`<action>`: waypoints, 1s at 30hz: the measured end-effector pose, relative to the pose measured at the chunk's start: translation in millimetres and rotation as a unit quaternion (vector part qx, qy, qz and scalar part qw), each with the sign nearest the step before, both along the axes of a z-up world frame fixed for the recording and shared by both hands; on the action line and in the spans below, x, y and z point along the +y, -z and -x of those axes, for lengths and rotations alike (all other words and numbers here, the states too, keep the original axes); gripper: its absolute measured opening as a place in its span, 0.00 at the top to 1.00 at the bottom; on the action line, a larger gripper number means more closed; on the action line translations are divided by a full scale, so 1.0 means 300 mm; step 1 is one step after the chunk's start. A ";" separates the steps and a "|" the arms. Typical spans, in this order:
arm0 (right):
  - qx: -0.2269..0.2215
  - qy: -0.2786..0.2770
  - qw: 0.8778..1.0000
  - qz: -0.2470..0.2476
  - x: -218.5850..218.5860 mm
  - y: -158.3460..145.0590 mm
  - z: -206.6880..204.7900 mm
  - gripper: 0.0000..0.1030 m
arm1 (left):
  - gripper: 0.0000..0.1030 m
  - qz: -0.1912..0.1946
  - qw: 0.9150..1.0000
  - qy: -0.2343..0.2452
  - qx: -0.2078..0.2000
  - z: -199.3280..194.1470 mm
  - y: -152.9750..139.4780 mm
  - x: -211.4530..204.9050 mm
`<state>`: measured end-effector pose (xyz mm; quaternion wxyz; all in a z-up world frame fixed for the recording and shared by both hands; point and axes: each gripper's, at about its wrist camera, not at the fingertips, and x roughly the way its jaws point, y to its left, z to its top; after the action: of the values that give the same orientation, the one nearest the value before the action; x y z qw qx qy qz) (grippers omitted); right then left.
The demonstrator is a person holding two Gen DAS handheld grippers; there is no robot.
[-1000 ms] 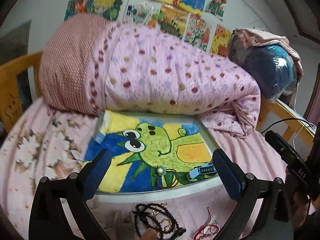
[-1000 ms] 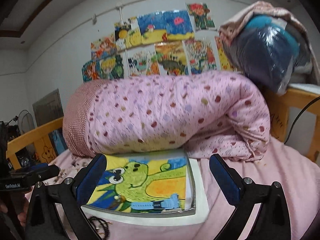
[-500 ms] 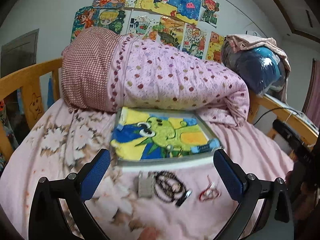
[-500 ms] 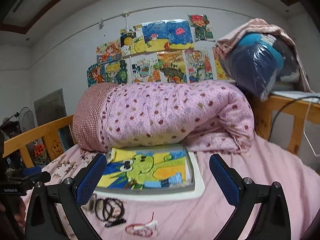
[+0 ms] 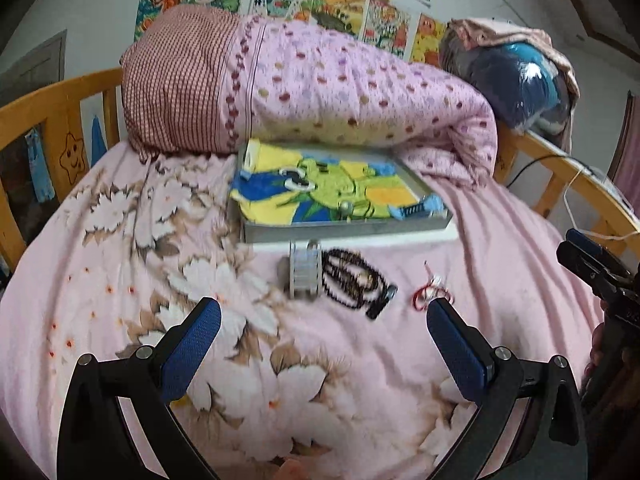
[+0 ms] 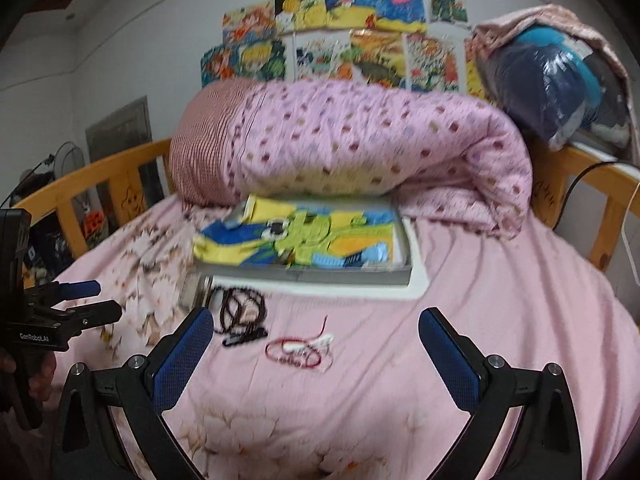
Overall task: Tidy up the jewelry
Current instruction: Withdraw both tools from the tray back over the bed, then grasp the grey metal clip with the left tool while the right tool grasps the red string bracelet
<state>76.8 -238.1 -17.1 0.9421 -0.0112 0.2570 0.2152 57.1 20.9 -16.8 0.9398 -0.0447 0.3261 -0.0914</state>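
Note:
A grey tray [image 5: 344, 229] lined with a frog drawing lies on the bed; it also shows in the right wrist view [image 6: 320, 277]. In it lie a blue watch band [image 5: 416, 211] and a small ring-like piece [image 5: 346, 209]. In front of the tray lie a silver bracelet [image 5: 305, 273], black bead strings [image 5: 354, 282] and a red cord bracelet [image 5: 432, 294]. The beads [image 6: 242, 312] and red cord [image 6: 298, 354] also show in the right wrist view. My left gripper [image 5: 320, 356] is open and empty, short of the jewelry. My right gripper [image 6: 316, 356] is open and empty above the red cord.
A rolled pink dotted quilt [image 5: 320, 92] lies behind the tray. A wooden bed rail [image 5: 48, 112] runs around the bed. A blue bundle [image 5: 520, 80] sits at the back right. A cable [image 5: 532, 164] hangs over the right rail. Drawings cover the wall.
Both grippers have pulled back and up from the tray. The loose jewelry on the bedspread has come into full view. Both stay open.

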 end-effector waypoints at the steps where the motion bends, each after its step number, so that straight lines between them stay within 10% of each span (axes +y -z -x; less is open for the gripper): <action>1: 0.010 -0.001 1.000 0.003 0.005 0.015 -0.006 0.00 | 0.02 -0.001 1.000 0.000 0.006 0.003 0.014 -0.003; 20: 0.102 -0.068 0.992 0.033 0.063 0.187 -0.157 0.00 | 0.02 0.001 0.996 -0.017 0.087 -0.134 0.149 0.013; 30: 0.116 -0.114 0.986 0.027 0.100 0.271 -0.265 0.36 | 0.03 -0.011 0.997 -0.012 0.074 -0.276 0.170 0.002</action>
<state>156.1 -208.0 -98.3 0.8748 -0.0407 0.3670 0.3137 139.8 21.5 -67.8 0.9146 -0.0452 0.3951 -0.0732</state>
